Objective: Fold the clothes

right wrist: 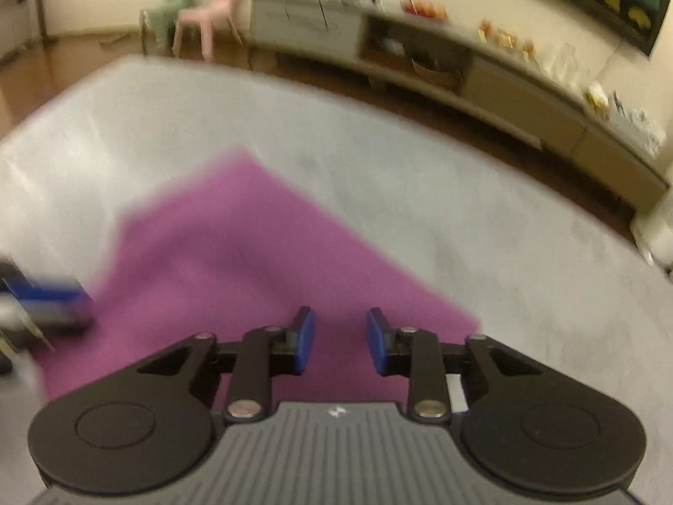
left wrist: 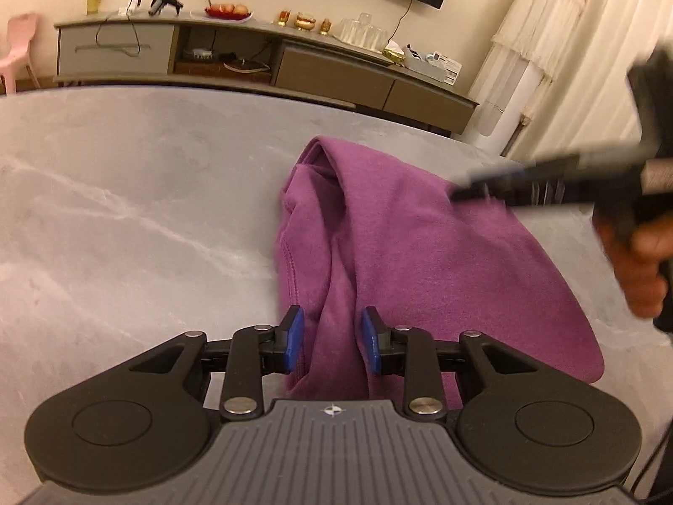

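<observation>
A grey marbled table (left wrist: pixel 126 193) is seen in both wrist views, with a purple garment (left wrist: pixel 399 244) lying on it. In the left wrist view the garment is bunched and partly folded; its long axis runs from the near edge, under the left gripper (left wrist: pixel 332 338), away toward the far right of the table, where a rounded folded end points at the sideboard (left wrist: pixel 328 71). The left gripper is parted, its blue pads (left wrist: pixel 295 338) standing apart on either side of a raised ridge of cloth, not pressed on it. At the right, the right gripper (left wrist: pixel 462 191) is seen blurred over the garment, held by a hand (left wrist: pixel 639 265). In the blurred right wrist view the garment (right wrist: pixel 235 261) appears flat, one corner pointing away. The right gripper (right wrist: pixel 340 341) is unclenched, nothing being held between its pads.
</observation>
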A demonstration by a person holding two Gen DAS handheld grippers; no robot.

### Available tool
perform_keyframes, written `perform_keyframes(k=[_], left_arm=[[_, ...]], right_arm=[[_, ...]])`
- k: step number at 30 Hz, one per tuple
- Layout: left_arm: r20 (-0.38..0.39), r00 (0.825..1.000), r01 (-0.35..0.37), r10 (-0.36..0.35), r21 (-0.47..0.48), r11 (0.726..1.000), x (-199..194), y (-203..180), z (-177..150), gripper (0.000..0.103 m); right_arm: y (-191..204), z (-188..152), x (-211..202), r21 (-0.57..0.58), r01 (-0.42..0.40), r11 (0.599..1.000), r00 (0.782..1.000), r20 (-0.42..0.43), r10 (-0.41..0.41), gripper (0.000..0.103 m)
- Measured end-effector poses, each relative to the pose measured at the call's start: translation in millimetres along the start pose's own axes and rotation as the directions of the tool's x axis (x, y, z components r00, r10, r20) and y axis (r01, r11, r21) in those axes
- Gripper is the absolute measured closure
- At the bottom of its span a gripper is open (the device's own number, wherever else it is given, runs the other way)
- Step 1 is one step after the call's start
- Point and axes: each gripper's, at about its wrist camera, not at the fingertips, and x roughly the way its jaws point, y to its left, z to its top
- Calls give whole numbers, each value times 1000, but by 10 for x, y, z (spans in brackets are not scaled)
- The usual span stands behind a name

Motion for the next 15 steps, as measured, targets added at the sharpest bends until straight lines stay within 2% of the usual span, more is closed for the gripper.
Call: perform_keyframes(k=[1, 3, 5, 6, 8, 10, 11, 13, 15], left_arm=[[-4, 1000, 7, -7, -13, 1000, 12, 32, 1, 67], [-11, 1000, 18, -19, -37, 999, 35, 77, 9, 66], [-15, 1000, 16, -17, -45, 999, 57, 93, 17, 66], [-16, 1000, 13, -13, -45, 999, 63, 95, 18, 66], [-16, 1000, 9, -9, -42, 999, 62, 89, 12, 66], [-16, 1000, 9, -10, -40, 999, 64, 87, 7, 66], [-16, 1000, 9, -9, -39, 999, 70, 85, 6, 66], [-17, 1000, 9, -9, -40, 999, 77, 86, 5, 66], [-16, 1000, 7, -8, -41, 999, 79, 82, 8, 66]], right_arm=[[76, 121, -49, -8, -26, 1000, 999, 29, 27, 74], [271, 305, 79, -43, -45, 998, 999, 23, 46, 75], [421, 421, 405, -67, -28, 997, 999, -39, 26, 74], [481, 448, 557, -83, -13, 996, 998, -61, 7, 69], [612, 448, 642, -94, 0, 996, 996, -84, -8, 64], [609, 461, 526, -79, 0, 997, 997, -82, -7, 66], [594, 470, 451, -70, 0, 998, 997, -78, -5, 70], [512, 395, 144, -25, -26, 999, 999, -22, 25, 72], [460, 158, -218, 12, -59, 998, 998, 35, 59, 72]])
